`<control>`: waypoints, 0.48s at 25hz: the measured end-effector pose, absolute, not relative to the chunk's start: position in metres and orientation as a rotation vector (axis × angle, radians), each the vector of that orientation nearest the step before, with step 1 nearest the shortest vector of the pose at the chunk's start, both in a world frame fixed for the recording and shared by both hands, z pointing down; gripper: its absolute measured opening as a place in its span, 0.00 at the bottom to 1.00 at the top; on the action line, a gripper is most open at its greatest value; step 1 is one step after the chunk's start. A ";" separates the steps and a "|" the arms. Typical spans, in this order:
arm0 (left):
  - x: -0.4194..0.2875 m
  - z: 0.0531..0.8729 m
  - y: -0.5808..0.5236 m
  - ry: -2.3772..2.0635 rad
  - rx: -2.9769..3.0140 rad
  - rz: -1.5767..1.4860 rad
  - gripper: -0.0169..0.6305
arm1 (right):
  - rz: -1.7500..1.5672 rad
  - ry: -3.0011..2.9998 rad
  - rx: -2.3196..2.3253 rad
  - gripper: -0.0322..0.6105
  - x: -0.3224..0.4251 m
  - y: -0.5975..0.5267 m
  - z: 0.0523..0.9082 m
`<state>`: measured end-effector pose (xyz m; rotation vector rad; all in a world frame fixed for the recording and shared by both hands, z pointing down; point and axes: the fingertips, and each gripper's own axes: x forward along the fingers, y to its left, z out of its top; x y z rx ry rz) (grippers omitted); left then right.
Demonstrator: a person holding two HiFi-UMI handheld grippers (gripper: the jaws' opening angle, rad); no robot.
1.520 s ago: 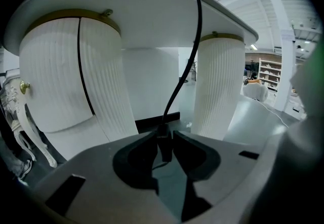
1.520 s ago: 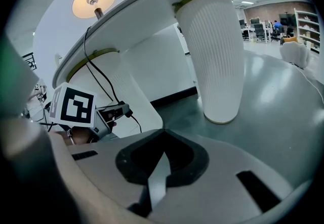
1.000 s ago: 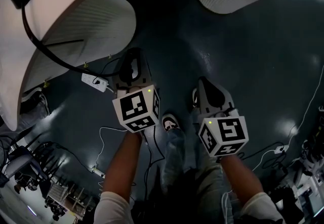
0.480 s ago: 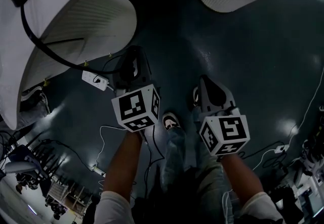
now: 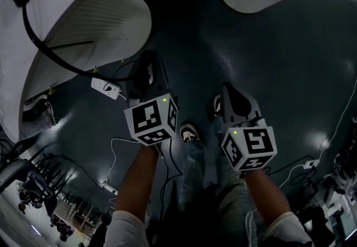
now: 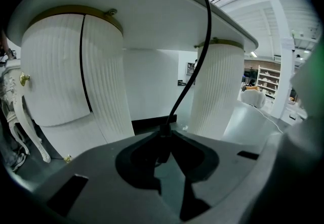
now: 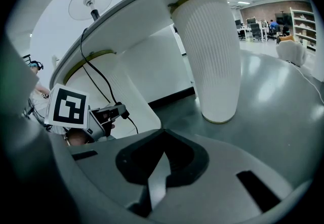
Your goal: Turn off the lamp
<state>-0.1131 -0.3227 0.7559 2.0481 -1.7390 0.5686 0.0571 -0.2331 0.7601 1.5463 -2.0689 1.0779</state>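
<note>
A black lamp cord (image 6: 202, 46) drops from the white table's edge down into my left gripper (image 6: 164, 154). Its jaws have just been closing, and they now pinch the thicker black cord switch (image 6: 162, 132). The right gripper view shows that grip from the side: the left gripper (image 7: 117, 112) holds the switch below a round pale lamp (image 7: 87, 1). In the head view the left gripper (image 5: 146, 67) points at the cord under the table, and my right gripper (image 5: 228, 95) hangs beside it over the floor. The right gripper (image 7: 163, 154) is shut on nothing.
The white table (image 5: 67, 23) stands on ribbed white pedestal legs (image 6: 76, 76) (image 7: 210, 61). A white power adapter (image 5: 105, 88) and thin cables lie on the dark floor. The person's shoe (image 5: 188, 134) is between the two arms.
The table's underside at the left looks dimmer and cooler than a second ago. Both grippers have kept their places.
</note>
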 end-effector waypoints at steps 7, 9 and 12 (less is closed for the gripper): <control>-0.119 0.753 -0.324 -1.779 2.028 0.550 0.14 | 1.078 -2.075 1.543 0.05 0.055 -0.232 0.759; -0.120 0.751 -0.324 -1.785 2.025 0.526 0.14 | 1.077 -2.078 1.542 0.05 0.055 -0.231 0.757; -0.123 0.747 -0.326 -1.799 2.025 0.511 0.15 | 1.075 -2.083 1.538 0.05 0.054 -0.231 0.756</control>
